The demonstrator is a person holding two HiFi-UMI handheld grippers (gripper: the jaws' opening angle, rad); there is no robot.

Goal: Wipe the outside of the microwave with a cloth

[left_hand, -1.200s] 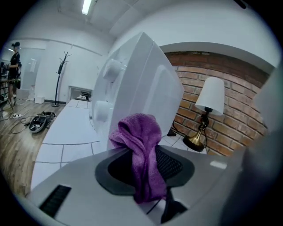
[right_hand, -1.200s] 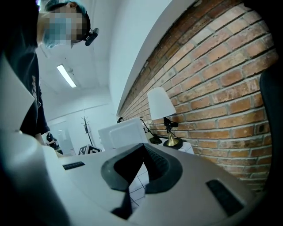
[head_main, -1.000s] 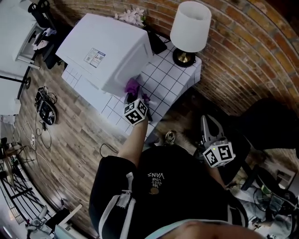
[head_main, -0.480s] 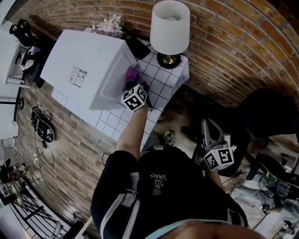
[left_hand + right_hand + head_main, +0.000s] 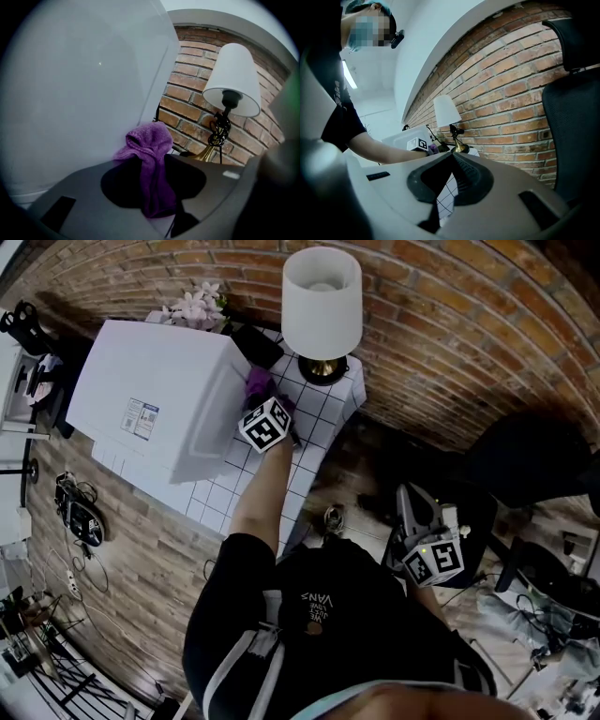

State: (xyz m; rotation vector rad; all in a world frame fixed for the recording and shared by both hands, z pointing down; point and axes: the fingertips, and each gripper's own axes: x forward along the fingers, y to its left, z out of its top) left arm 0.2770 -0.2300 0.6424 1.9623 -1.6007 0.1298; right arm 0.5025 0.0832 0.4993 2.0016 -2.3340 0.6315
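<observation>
Farther along the microwave's point(image 5: 84, 84) side than before, the left gripper point(image 5: 157, 187) — clamped on the purple cloth point(image 5: 150, 154) — presses it against that side just ahead; the right gripper point(image 5: 451, 157), jaws together, hangs well apart.

- My head view looks steeply down over my own shoulders at the white boxy microwave point(image 5: 159, 399) and the white-shaded brass lamp point(image 5: 322, 296).
- The left gripper view is right up against that microwave's side, facing the red brick wall point(image 5: 187, 93).
- The right gripper view sits low and well back, looking across at the same lamp and wall.
</observation>
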